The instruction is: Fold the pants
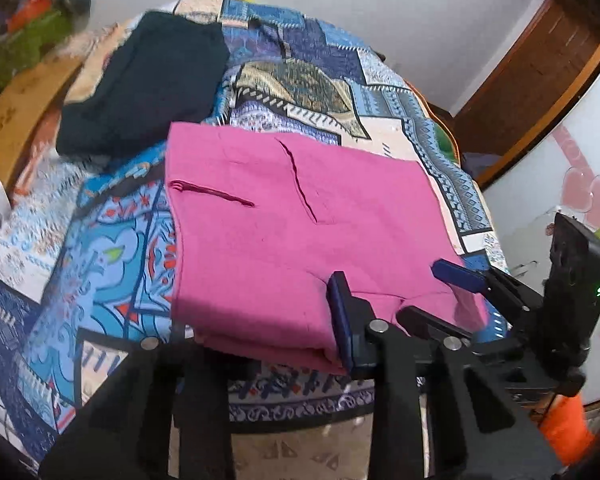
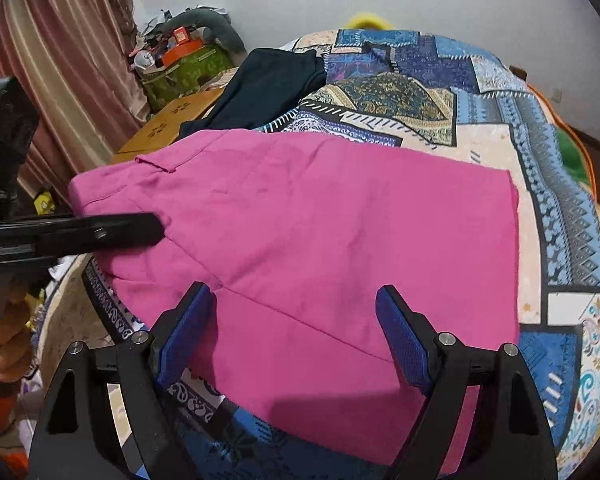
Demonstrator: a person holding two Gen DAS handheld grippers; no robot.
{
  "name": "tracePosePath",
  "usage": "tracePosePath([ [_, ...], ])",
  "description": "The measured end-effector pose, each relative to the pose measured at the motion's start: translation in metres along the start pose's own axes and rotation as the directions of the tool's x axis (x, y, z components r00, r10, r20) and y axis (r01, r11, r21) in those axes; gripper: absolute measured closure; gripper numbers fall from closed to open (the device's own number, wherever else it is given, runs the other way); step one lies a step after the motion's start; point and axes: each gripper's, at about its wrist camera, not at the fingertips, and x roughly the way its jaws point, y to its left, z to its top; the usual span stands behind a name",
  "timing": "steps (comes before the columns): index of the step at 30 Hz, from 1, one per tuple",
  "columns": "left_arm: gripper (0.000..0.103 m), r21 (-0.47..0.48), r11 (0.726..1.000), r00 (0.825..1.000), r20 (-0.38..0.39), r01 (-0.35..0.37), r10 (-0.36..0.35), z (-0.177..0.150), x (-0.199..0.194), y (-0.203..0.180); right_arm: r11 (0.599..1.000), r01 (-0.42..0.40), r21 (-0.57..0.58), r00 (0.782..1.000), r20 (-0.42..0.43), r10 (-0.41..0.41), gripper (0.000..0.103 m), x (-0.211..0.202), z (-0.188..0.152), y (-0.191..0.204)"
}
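pink pants [image 2: 320, 240] folded flat on patchwork bedspread [image 2: 480, 100], dark garment [image 2: 267, 88] beyond. right gripper [image 2: 295, 336] jaws apart, straddling near edge. left gripper [image 1: 255, 320] over near corner, jaw state cannot be told.

My left wrist camera sits low at the near edge of the bed [image 1: 111, 248], looking forward and slightly up across it toward the white wall, with the pink pants [image 1: 283, 236] close in front. My right wrist camera rides a little higher, close over the pink pants [image 2: 324, 240], facing the same far wall. Both views share the pants, the dark garment [image 1: 139, 84] behind them [image 2: 259, 88], and the patterned bedspread. The right view catches the left hand-held gripper [image 2: 99, 232] entering from its left edge.
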Motion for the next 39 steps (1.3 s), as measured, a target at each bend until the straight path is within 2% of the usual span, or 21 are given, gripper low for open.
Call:
tracePosePath([
  [3,0.077,0.06,0.996,0.997,0.048,-0.068,0.065,-0.004,-0.004,-0.008,1.0,-0.014,0.023,1.0,0.005,0.013,0.021,-0.003,-0.001,-0.004],
  [5,0.077,0.118,0.982,0.987,0.086,-0.147,0.137,-0.01,-0.01,-0.015,1.0,0.0,0.027,1.0,0.017,-0.001,0.021,-0.006,-0.003,-0.005],
  [8,0.078,0.175,0.958,0.971,0.117,-0.227,0.209,-0.017,-0.017,-0.016,1.0,0.015,0.024,1.0,0.026,-0.016,0.021,-0.011,-0.006,-0.006],
  [10,0.078,0.205,0.924,0.942,0.166,-0.323,0.293,-0.022,-0.026,-0.014,0.999,0.035,0.028,0.999,0.031,-0.036,0.021,-0.015,-0.008,-0.008],
  [13,0.078,0.22,0.886,0.906,0.213,-0.409,0.366,-0.026,-0.04,-0.004,0.998,0.057,0.027,0.998,0.029,-0.057,0.021,-0.018,-0.013,-0.012],
  [16,0.078,0.227,0.829,0.852,0.261,-0.511,0.454,-0.027,-0.05,-0.001,0.997,0.066,0.044,0.998,0.015,-0.067,0.021,-0.019,-0.017,-0.018],
  [18,0.078,0.236,0.813,0.837,0.288,-0.533,0.466,-0.025,-0.056,-0.002,0.996,0.071,0.048,0.997,0.015,-0.072,0.021,-0.02,-0.02,-0.019],
  [22,0.079,0.247,0.811,0.831,0.34,-0.531,0.441,-0.018,-0.065,-0.014,0.996,0.073,0.06,0.997,0.012,-0.074,0.021,-0.021,-0.024,-0.02],
  [26,0.082,0.259,0.84,0.846,0.394,-0.477,0.359,-0.006,-0.077,-0.036,0.996,0.075,0.057,0.997,0.008,-0.076,0.022,-0.02,-0.025,-0.018],
  [30,0.084,0.299,0.841,0.848,0.44,-0.45,0.297,0.003,-0.081,-0.066,0.996,0.066,0.065,0.998,0.007,-0.067,0.022,-0.019,-0.026,-0.021],
  [33,0.086,0.336,0.853,0.869,0.436,-0.4,0.235,0.01,-0.077,-0.084,0.995,0.059,0.076,0.998,0.01,-0.06,0.021,-0.018,-0.026,-0.023],
  [39,0.089,0.38,0.894,0.931,0.351,-0.239,0.1,0.019,-0.065,-0.104,0.995,0.048,0.088,0.999,0.013,-0.05,0.021,-0.018,-0.027,-0.024],
])
